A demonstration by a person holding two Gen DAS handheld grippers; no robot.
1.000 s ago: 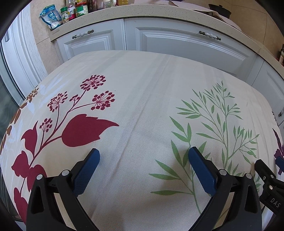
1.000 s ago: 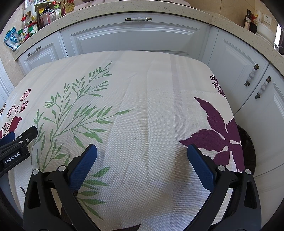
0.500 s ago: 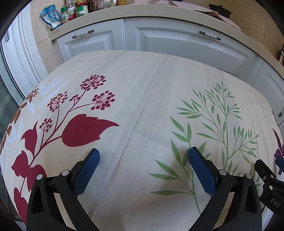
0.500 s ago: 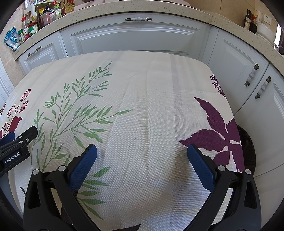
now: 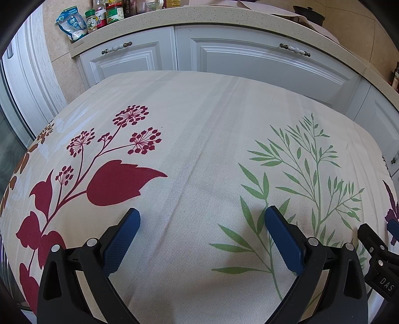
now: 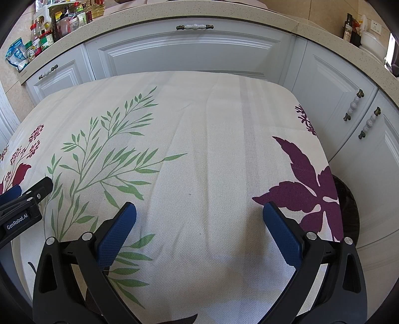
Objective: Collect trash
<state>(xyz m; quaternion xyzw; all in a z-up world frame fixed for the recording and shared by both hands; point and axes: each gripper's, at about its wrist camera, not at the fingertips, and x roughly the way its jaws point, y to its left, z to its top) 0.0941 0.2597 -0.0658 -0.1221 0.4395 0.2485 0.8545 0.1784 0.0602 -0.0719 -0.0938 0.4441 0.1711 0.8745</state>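
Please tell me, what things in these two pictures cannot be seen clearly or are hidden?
- Dark round object on the floor, right wrist view: the tablecloth edge hides most of it, so a bin cannot be confirmed.
- Jar labels on the counter, left wrist view: too small to read.
- Table's near edge, both views: cut off by the frame and hidden by the open left gripper and open right gripper.
- Trash: none visible.

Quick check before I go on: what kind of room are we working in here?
Most likely a home kitchen: white cabinets under a speckled countertop wrap the room, jars and bottles stand on it, and a table with a floral tablecloth sits in front.
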